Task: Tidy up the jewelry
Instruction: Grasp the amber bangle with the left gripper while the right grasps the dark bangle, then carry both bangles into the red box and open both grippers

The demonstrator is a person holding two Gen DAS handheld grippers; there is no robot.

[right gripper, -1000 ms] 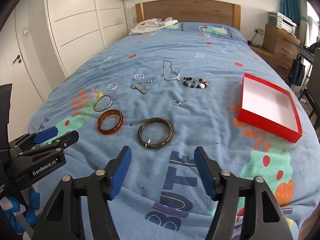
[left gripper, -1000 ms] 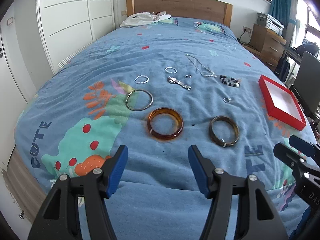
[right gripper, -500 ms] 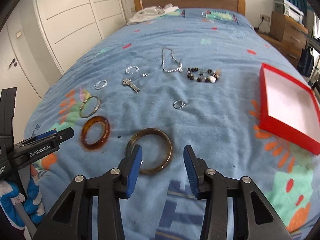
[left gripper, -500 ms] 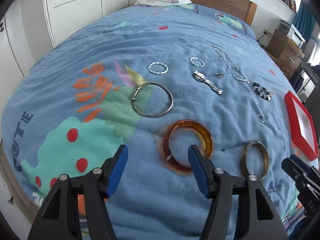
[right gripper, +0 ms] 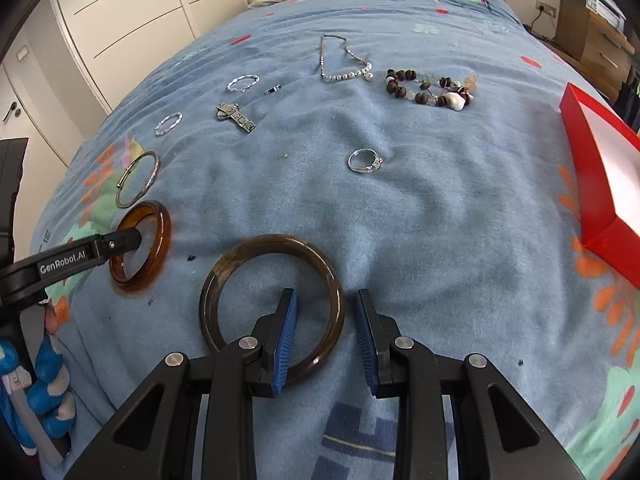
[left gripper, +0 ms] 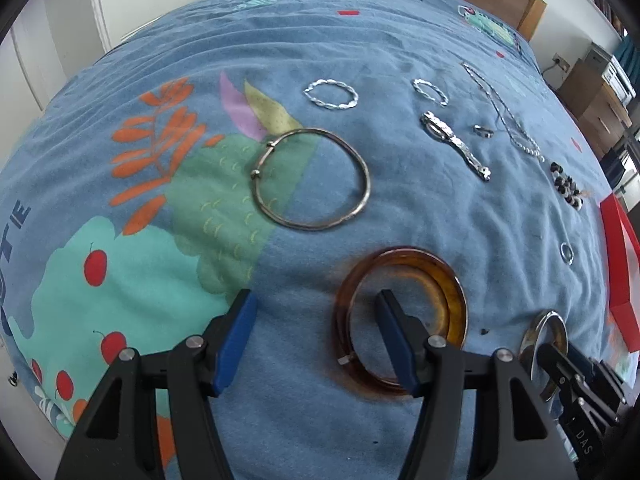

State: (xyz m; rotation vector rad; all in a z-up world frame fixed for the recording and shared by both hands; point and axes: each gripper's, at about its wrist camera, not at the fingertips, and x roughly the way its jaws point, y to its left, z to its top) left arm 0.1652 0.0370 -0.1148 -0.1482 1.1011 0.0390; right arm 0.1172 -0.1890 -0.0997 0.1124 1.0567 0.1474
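Jaws straddle two bangles on the bed

Right gripper (right gripper: 326, 338) jaws are closing, the dark bangle (right gripper: 240, 264) rim between them, pads not yet pressing. Left gripper (left gripper: 316, 340) jaws stand wide, straddling the amber bangle's (left gripper: 448, 280) near rim. Farther up the bedspread (right gripper: 440, 240) lie a ring (right gripper: 364, 161), beaded bracelet (right gripper: 430, 88) and necklace (right gripper: 340, 64); the red box (right gripper: 592, 184) sits at the bed's right edge.

My left tong's camera looks steeply down, close over the amber bangle (left gripper: 402, 320); my right one, equally near and steep, sits over the dark bangle (right gripper: 272, 308). Both views share these bangles, the blue bedspread (right gripper: 420, 220) and the red box (right gripper: 596, 184).
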